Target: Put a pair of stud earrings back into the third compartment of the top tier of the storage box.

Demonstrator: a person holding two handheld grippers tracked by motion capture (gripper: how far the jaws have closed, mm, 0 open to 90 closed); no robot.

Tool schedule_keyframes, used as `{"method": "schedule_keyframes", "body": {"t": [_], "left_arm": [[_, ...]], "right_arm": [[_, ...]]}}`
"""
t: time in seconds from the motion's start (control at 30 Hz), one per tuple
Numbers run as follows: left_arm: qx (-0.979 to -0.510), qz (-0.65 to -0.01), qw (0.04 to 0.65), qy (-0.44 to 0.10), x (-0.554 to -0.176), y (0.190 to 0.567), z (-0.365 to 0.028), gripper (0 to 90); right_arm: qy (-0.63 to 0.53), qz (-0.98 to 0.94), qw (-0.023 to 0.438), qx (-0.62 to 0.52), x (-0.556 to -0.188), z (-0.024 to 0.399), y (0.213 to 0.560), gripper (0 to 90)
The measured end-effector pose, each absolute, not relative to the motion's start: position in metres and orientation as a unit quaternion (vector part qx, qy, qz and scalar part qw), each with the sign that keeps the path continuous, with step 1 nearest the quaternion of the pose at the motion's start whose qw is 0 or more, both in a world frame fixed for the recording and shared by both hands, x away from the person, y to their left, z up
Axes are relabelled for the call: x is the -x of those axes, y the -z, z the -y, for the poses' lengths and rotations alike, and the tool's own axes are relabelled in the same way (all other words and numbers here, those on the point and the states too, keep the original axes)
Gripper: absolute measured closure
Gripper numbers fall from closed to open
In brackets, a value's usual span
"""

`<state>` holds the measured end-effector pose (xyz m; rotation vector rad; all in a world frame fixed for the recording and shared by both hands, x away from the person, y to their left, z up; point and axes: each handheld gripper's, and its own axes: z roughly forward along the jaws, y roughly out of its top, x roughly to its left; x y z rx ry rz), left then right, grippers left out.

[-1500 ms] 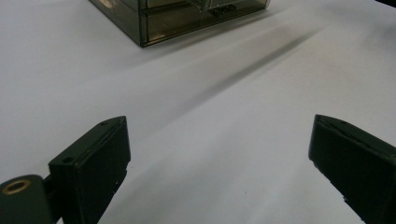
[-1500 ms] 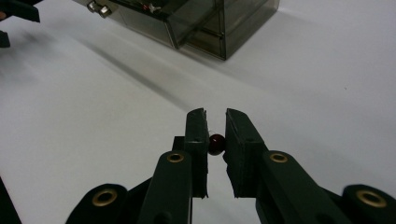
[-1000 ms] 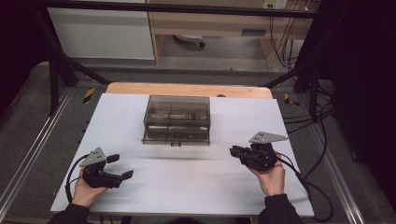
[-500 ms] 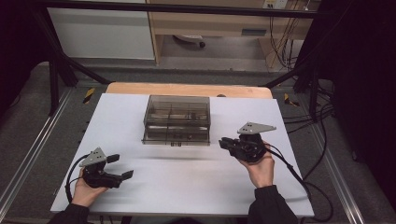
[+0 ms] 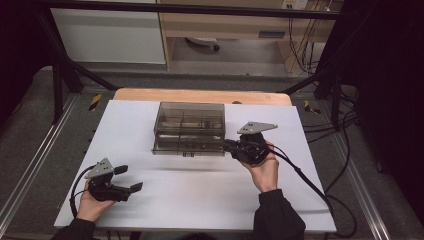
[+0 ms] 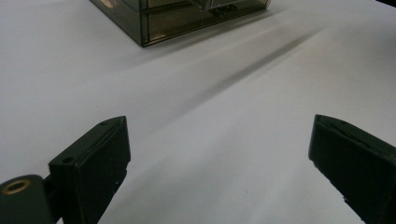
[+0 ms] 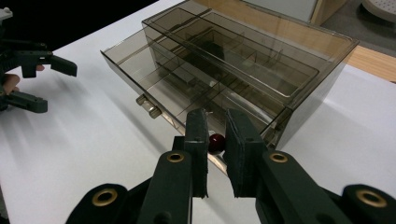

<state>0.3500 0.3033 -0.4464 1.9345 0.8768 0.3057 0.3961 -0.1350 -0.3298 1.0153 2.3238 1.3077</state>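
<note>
My white bench (image 5: 165, 200) has a wooden edge strip (image 5: 200, 95) at its far side. Beyond it I see a pale cabinet (image 5: 107, 35), black frame bars (image 5: 65, 70), and cables (image 5: 300, 40).

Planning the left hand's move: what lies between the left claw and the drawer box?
Bare white table in the left gripper view; nothing between the left claw and the drawer box.

No legible text, label, brand or number on smoked plastic drawer box (image 5: 189, 129); none on white tabletop (image 5: 165, 200); pale sticker on cabinet front (image 5: 271, 34) beyond table (too small and blurred to read).
</note>
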Motion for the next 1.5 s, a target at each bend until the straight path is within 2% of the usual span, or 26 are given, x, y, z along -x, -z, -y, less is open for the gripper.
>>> {"method": "schedule_keyframes", "body": {"t": [0.8, 1.2, 1.4, 1.5], "left_arm": [[-0.792, -0.359, 0.477, -0.124, -0.35, 0.447, -0.303, 5.5], [-0.792, -0.359, 0.477, -0.124, -0.35, 0.447, -0.303, 5.5], [-0.792, -0.359, 0.478, -0.123, -0.35, 0.447, -0.303, 5.5], [-0.792, -0.359, 0.478, -0.123, -0.35, 0.447, -0.304, 5.5]], "right_arm": [[-0.437, -0.808, 0.132, -0.372, -0.433, 0.109, 0.36, 79.7], [-0.423, -0.814, 0.134, -0.375, -0.439, 0.104, 0.371, 78.4], [-0.433, -0.81, 0.138, -0.369, -0.436, 0.107, 0.366, 70.9], [-0.443, -0.804, 0.15, -0.367, -0.43, 0.111, 0.359, 62.8]]}}
